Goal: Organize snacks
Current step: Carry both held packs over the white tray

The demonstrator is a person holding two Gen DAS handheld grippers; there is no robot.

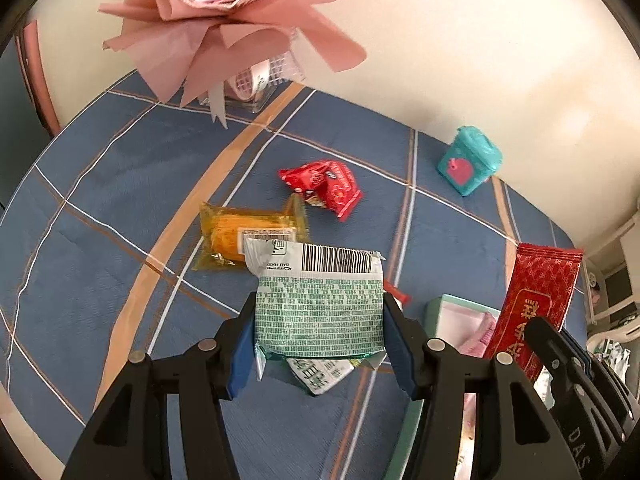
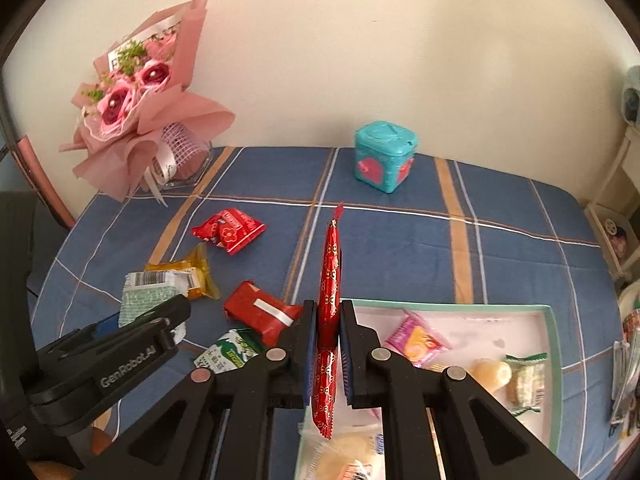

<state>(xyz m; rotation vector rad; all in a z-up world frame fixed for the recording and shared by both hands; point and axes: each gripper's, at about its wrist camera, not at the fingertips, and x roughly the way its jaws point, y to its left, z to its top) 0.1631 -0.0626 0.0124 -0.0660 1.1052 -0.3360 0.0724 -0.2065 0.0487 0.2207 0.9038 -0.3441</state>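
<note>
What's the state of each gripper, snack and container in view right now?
left gripper: shut on the green-and-white packet, lifted off the tablecloth
right gripper: shut on the long red packet, held edge-on
orange packet: lying on the tablecloth
small red packet: lying on the tablecloth
tray: open, several snacks inside
teal box: lid shut, upright

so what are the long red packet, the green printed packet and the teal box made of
Long red packet: glossy foil-like plastic film, judging by its sheen and crimped ends. Green printed packet: thin plastic wrapper, creased, with a barcode and a silvery edge. Teal box: looks like moulded hard plastic, smooth and slightly shiny, though painted tin is possible.
</note>
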